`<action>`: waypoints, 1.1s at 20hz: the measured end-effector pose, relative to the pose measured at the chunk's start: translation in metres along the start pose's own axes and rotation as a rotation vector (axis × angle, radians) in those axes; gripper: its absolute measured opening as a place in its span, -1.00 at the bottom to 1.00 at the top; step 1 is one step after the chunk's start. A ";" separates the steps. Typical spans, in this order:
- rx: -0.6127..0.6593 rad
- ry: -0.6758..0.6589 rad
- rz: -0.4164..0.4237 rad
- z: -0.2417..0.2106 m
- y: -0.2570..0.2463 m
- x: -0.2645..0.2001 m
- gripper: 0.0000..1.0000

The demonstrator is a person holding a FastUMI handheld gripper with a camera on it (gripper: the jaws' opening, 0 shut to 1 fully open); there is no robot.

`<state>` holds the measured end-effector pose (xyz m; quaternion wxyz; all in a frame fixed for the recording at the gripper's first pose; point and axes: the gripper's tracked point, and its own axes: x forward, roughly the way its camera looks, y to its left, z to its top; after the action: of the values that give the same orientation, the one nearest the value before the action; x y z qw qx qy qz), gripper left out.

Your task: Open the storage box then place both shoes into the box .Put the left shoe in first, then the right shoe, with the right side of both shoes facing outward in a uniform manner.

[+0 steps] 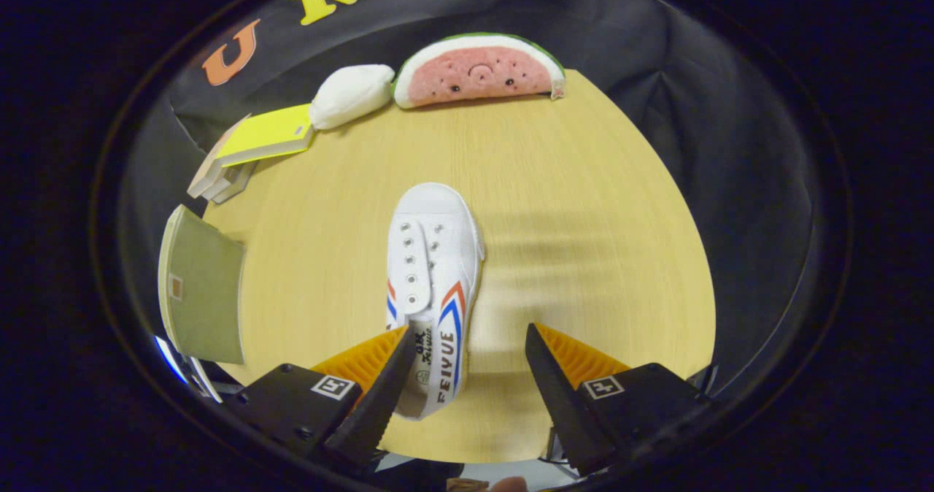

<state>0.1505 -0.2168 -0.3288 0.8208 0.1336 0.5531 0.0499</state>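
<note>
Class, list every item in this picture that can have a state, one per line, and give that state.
Gripper: open, fingers apart, gripping nothing.
Shoe: upright on its sole on the table, toe pointing away, heel between the fingers, nearer the left one, unlaced.
Box: beside the table, panel facing us; open or shut cannot be told.
Books: stacked, closed.
Watermelon plush: standing at the far edge.
White plush: lying beside it.

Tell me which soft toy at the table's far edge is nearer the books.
The white plush, beside the yellow-covered book stack. The watermelon plush lies farther along. The open tongs straddle the white shoe.
</note>
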 end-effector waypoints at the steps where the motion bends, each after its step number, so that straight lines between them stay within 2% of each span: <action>1: 0.004 0.022 0.012 0.000 0.001 0.009 0.95; 5: -0.035 0.087 0.039 -0.001 0.006 0.029 0.94; 9: -0.055 0.107 0.078 0.000 0.015 0.037 0.75; 11: -0.062 0.114 0.102 0.000 0.020 0.038 0.36; 15: -0.047 0.097 0.083 0.004 0.016 0.035 -0.36; 16: -0.023 0.086 0.078 0.006 0.015 0.033 -0.61; 18: -0.015 0.085 0.078 0.003 0.018 0.032 -0.84; 22: 0.070 0.044 0.112 -0.018 0.058 -0.010 -0.87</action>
<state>0.1334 -0.1606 -0.3103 0.7992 0.1919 0.5642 0.0791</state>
